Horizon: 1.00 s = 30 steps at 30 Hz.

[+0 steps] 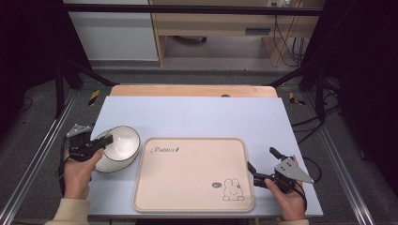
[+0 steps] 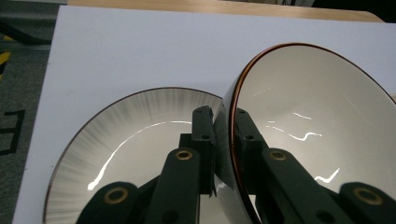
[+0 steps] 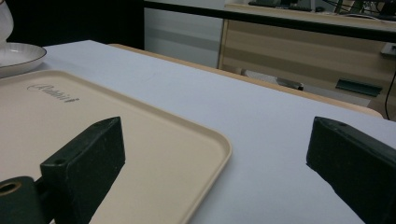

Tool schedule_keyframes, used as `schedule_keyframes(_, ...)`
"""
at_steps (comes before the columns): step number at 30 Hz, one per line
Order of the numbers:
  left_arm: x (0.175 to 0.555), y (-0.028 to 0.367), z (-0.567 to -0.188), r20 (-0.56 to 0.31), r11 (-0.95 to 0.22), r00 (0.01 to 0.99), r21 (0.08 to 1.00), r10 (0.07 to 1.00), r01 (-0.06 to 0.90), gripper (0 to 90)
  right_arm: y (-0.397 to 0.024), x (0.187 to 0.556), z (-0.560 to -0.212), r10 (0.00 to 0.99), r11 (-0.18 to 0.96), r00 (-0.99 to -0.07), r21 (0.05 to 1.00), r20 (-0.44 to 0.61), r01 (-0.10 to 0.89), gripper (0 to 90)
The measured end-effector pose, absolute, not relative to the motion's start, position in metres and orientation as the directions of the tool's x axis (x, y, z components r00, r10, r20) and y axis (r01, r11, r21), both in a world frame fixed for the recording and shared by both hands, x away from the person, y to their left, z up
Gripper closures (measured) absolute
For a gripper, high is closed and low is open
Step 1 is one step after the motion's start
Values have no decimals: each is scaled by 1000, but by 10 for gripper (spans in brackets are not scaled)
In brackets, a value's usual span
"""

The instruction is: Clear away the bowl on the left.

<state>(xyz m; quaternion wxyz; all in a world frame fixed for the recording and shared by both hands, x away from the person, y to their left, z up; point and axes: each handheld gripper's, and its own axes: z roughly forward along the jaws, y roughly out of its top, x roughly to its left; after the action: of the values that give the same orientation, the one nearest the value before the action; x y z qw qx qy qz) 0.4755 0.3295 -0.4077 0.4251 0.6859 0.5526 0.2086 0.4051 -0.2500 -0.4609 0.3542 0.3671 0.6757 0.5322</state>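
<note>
My left gripper (image 1: pixel 109 139) is shut on the near rim of a white bowl (image 1: pixel 124 140) with a dark edge. In the left gripper view the two jaws (image 2: pixel 224 122) pinch the bowl's wall (image 2: pixel 317 116), one inside and one outside. The bowl is tilted above a white plate (image 2: pixel 126 135) with a grey-streaked border; in the high view that plate (image 1: pixel 109 165) lies at the table's left. A beige tray (image 1: pixel 192 173) with a rabbit drawing lies in the middle. My right gripper (image 1: pixel 262 158) stands open just right of the tray, and its jaws (image 3: pixel 215 140) hold nothing.
The tray's corner (image 3: pixel 205 140) lies between the right jaws' line of sight and the pale blue table top (image 1: pixel 197 115). A wooden edge (image 1: pixel 192 90) runs along the far side. Black frame posts stand left and right beyond the table.
</note>
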Motion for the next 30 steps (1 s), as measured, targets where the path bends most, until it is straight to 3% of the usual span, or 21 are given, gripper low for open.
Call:
schedule_keyframes(13, 473, 308, -401, -163, -70, 353, 825, 921, 561, 818, -250, 405, -461, 873, 162, -481, 979, -84, 121, 44)
schedule_keyframes(30, 473, 266, -407, -216, -103, 466, 816, 858, 568, 818, -246, 404, -462, 878, 171, -467, 978, -98, 115, 45)
